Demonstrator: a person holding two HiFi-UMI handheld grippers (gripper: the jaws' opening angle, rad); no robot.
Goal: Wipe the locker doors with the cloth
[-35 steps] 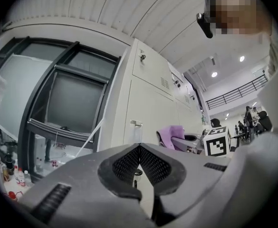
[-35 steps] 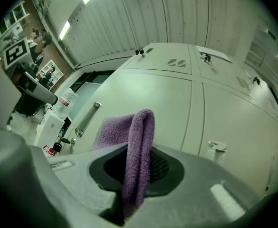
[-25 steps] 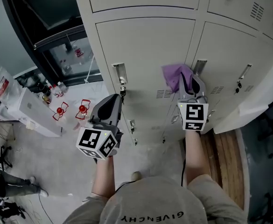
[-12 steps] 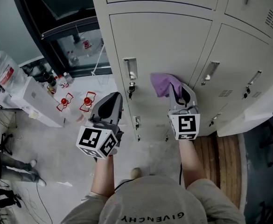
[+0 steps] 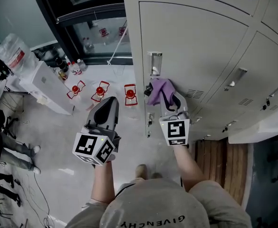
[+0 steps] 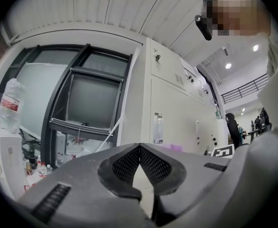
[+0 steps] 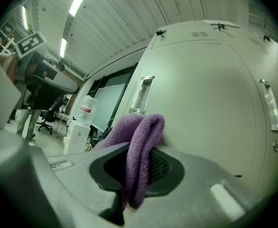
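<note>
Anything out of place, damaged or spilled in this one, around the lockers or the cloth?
Nothing stands out. The folded purple cloth is clamped in the right gripper beside the recessed handle of the beige metal locker door. The doors in view look shut and undented. The left gripper is shut, empty, off the lockers.

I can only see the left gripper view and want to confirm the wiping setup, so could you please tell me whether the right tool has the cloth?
Observer: Yes, the right tool is shut on the purple cloth, which is folded between its jaws.
Operator: Where on the doors is it?
Observer: The head view puts it against the locker door, just below the handle.
Operator: And my own side?
Observer: The left tool is out past that door's left edge, over the floor, touching nothing.
</note>
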